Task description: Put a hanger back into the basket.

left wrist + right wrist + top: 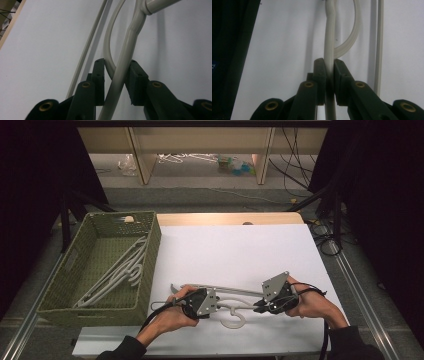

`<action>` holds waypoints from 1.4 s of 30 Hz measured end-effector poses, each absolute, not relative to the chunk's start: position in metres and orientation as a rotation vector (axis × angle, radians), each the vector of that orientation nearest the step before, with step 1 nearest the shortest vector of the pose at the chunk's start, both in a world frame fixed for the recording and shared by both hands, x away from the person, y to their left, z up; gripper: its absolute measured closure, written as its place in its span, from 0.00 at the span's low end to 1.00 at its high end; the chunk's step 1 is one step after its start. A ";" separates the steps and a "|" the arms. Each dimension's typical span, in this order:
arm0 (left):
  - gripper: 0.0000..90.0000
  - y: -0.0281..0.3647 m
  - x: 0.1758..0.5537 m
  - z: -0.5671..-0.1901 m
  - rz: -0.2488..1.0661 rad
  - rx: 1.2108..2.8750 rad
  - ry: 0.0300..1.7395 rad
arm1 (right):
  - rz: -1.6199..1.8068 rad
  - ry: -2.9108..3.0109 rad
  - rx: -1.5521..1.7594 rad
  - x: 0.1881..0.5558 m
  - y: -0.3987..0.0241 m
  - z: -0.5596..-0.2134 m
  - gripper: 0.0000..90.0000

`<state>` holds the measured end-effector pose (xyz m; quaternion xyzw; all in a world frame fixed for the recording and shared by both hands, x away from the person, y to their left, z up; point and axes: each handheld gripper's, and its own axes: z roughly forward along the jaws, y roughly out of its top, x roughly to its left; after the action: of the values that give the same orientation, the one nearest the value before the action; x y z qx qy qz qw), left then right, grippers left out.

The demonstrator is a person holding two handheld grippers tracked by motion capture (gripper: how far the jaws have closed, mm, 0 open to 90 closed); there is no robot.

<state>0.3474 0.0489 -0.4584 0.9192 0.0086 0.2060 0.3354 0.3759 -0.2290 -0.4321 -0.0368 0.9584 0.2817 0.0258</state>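
Pale grey plastic: a hanger (pixel 227 301) lies flat on a white sheet (pixel 240 250) that covers the table, near the sheet's front edge, with its hook curling toward the person. A person's two hands reach in from that front edge, each holding a two-jaw gripper, and both grippers meet the hanger, one on either side of the hook. The left gripper (pixel 216 302) sits on the hanger's left arm. In the left gripper view (pixel 115 80) its black jaws stand a little apart with the hanger's arm slanting up between them; the right pad touches the arm, and a small gap shows beside the left pad, where a second curved piece of the hanger also passes. Whether that grip is fully tight cannot be told, though the arm is plainly between the pads. The right gripper (pixel 256 306) sits on the hanger's right arm. In the right gripper view (pixel 329 75) its jaws are closed hard on that arm, pads pressing it from both sides, with the hook curving away beyond them. Left of the hanger, off the sheet's left edge, stands a green woven basket (pixel 100 270). More pale hangers (pixel 120 272) lie inside it, against its right wall.
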 end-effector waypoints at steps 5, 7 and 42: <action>0.82 0.052 0.345 -0.448 0.551 2.408 -0.031 | 0.916 2.923 -0.100 0.376 -0.231 -0.428 0.91; 0.84 0.053 0.343 -0.442 0.540 2.421 -0.047 | 0.962 2.887 -0.071 0.377 -0.232 -0.426 0.89; 0.88 0.123 0.363 -0.392 0.254 2.149 0.616 | 1.241 2.484 0.760 0.354 -0.243 -0.414 0.38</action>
<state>0.3634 0.1228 -0.3916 0.8619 0.2472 0.1017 0.4310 0.3538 -0.2433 -0.4143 0.2618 0.8555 0.4272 0.1309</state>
